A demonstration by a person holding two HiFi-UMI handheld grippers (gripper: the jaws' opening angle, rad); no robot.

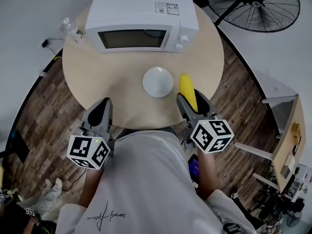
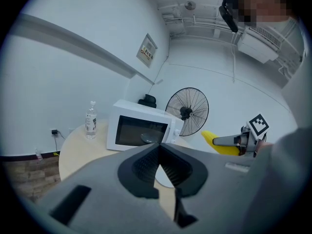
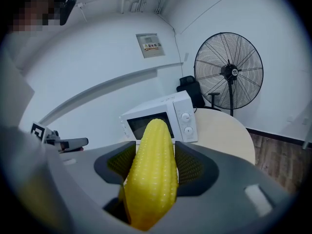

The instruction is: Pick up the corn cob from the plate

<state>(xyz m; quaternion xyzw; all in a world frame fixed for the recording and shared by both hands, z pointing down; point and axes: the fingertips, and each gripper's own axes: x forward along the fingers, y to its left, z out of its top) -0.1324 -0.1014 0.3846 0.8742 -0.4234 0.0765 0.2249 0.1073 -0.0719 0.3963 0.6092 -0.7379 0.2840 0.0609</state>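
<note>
Corn cob (image 3: pixel 150 169) is clamped lengthwise between the jaws of the right gripper (image 1: pixel 191 103), its tip poking forward past them, just right of the empty white plate (image 1: pixel 157 82), so the pick looks done, while the left gripper (image 2: pixel 159 152) hangs back, jaws together on nothing.

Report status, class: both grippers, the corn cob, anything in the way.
Right gripper shut on corn cob, held beside the plate. Left gripper shut, empty. Plate bare; nothing blocking.
</note>
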